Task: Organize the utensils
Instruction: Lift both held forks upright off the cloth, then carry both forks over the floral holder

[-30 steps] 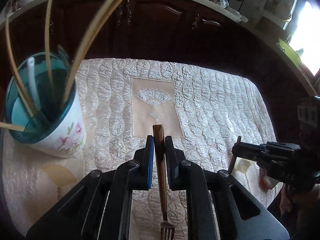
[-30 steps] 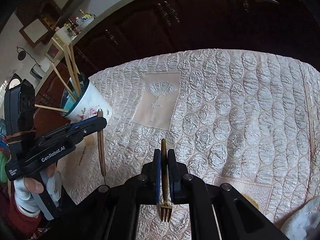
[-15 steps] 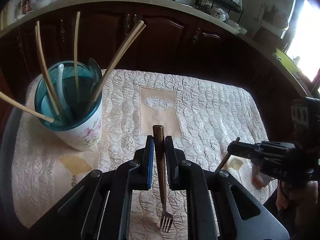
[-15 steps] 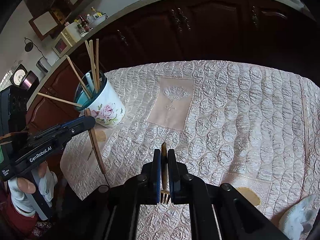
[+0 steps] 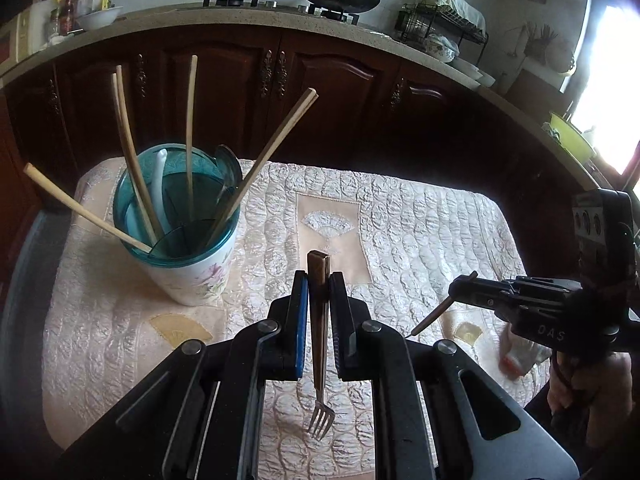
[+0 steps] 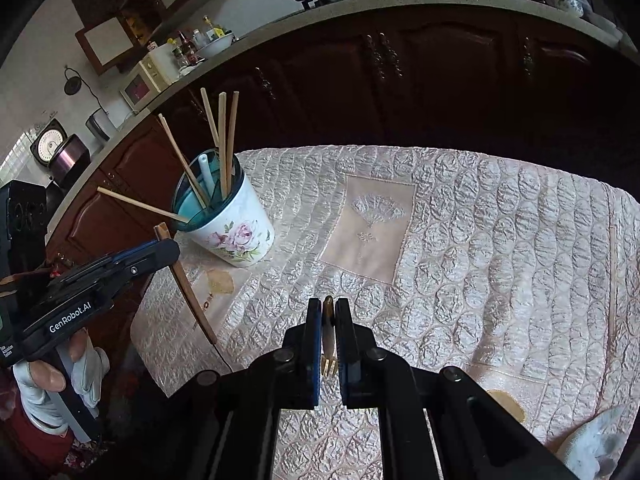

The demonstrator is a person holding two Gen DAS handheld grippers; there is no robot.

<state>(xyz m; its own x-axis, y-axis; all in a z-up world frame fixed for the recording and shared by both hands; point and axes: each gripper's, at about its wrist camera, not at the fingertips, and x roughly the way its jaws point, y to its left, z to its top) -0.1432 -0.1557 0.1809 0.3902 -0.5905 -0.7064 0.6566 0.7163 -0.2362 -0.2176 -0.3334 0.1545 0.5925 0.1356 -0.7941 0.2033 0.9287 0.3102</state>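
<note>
Two wrist fisheyes angled down, close over quilted table (image 5: 400, 240), sharing cup (image 6: 236, 236)

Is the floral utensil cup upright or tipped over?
Upright: the floral cup stands on the quilted cloth, with chopsticks leaning inside.

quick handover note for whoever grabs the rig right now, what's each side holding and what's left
Left tongs: shut on a brown-handled fork, tines hanging down, clear of the cloth.
Right tongs: shut on a smaller gold fork, tines down too.
Cup: upright on the cloth, ahead and left of both tongs, already holding chopsticks and a white spoon.
Done: both forks picked up.
Left: drop each fork into the cup.
</note>
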